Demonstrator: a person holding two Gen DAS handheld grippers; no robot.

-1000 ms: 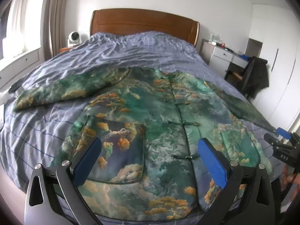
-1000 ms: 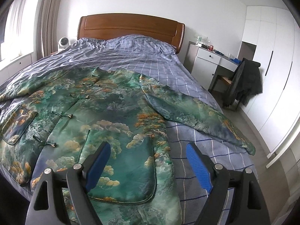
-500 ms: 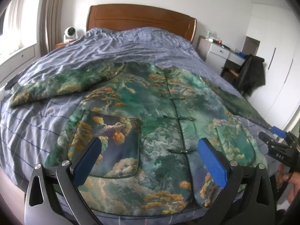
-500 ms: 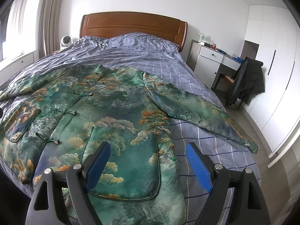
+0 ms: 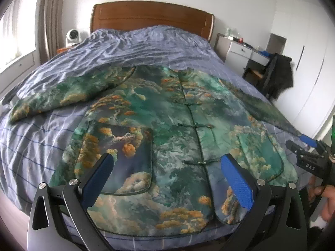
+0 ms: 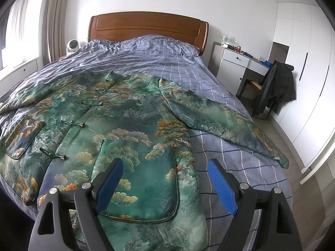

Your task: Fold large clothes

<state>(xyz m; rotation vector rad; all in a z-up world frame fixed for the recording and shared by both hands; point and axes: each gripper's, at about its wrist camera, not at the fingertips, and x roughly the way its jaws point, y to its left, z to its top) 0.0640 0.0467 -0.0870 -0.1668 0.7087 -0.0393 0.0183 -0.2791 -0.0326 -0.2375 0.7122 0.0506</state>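
A large green jacket with orange cloud print (image 5: 167, 125) lies flat and face up on the bed, buttoned, both sleeves spread out; it also shows in the right wrist view (image 6: 125, 125). My left gripper (image 5: 167, 175) is open and empty above the jacket's hem near its left pocket. My right gripper (image 6: 165, 184) is open and empty above the jacket's right pocket and hem. The right gripper also shows at the right edge of the left wrist view (image 5: 307, 146). The right sleeve (image 6: 219, 125) stretches toward the bed's right side.
The bed has a blue checked cover (image 6: 167, 62) and a wooden headboard (image 6: 146, 27). A white heater (image 6: 73, 46) stands at the left. A white desk (image 6: 236, 62), a chair with a dark coat (image 6: 274, 87) and white wardrobes (image 6: 309, 73) stand at the right.
Both grippers have shifted slightly, so the jacket sits a little lower and closer in both views. Both stay open and empty. The jacket has not moved.
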